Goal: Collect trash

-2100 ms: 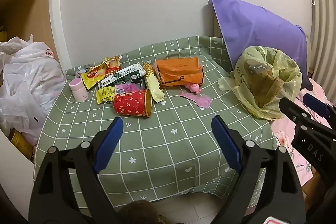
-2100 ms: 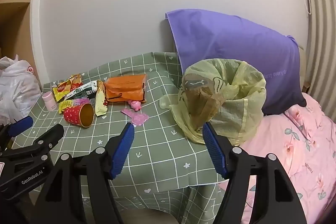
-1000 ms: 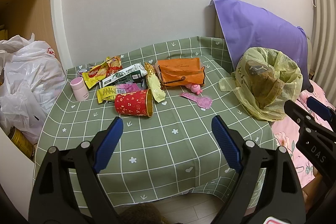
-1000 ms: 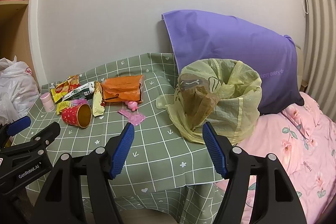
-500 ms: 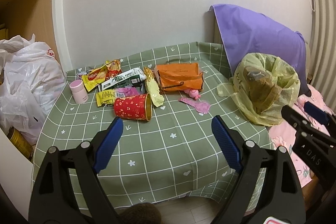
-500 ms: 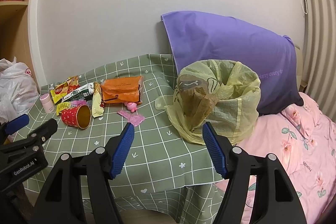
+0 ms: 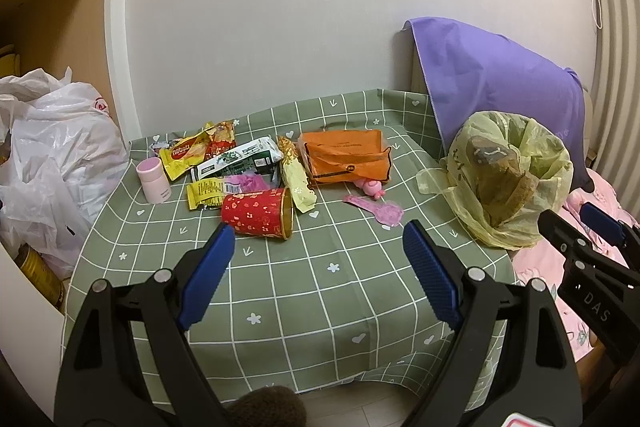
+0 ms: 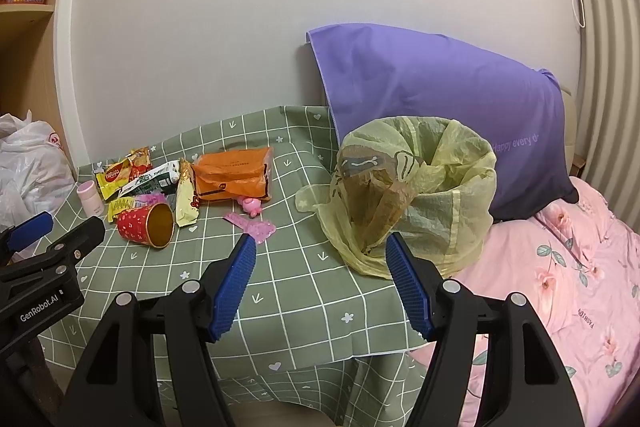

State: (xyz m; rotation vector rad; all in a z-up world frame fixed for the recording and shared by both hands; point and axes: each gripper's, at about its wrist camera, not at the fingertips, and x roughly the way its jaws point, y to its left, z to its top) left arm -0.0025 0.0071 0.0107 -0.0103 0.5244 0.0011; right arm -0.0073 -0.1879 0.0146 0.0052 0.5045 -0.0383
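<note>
In the left wrist view, the left gripper (image 7: 318,251) fills the bottom of the frame with its blue-padded fingers spread wide, holding and touching nothing. Beyond it lies the worktop (image 7: 320,291) under a green checked cloth. The trash sits in a cluster at centre-left: a red paper cup (image 7: 258,213) on its side, a yellow snack wrapper (image 7: 198,149) with red lettering, a green-and-white packet (image 7: 238,163), an orange bag (image 7: 345,157) and a pink scrap (image 7: 378,211). A small pink bottle (image 7: 153,183) stands upright at the cluster's left. At right stands the yellow-lined bin (image 7: 506,179); the right gripper (image 7: 584,227) juts in at the right edge, marked "DAS". A white plastic bag (image 7: 52,155) bulges at left.

In the right wrist view, the right gripper (image 8: 320,255) at the bottom is likewise wide apart and empty, hanging above the cloth's near edge. The bin (image 8: 416,195) stands at centre, the cup (image 8: 146,225) and wrappers at left. The left gripper (image 8: 48,247) reads "GenRobot.AI". A purple pillow (image 8: 440,107) reading "Happy every d" leans on the white wall, above a pink floral bedspread (image 8: 560,287).
</note>
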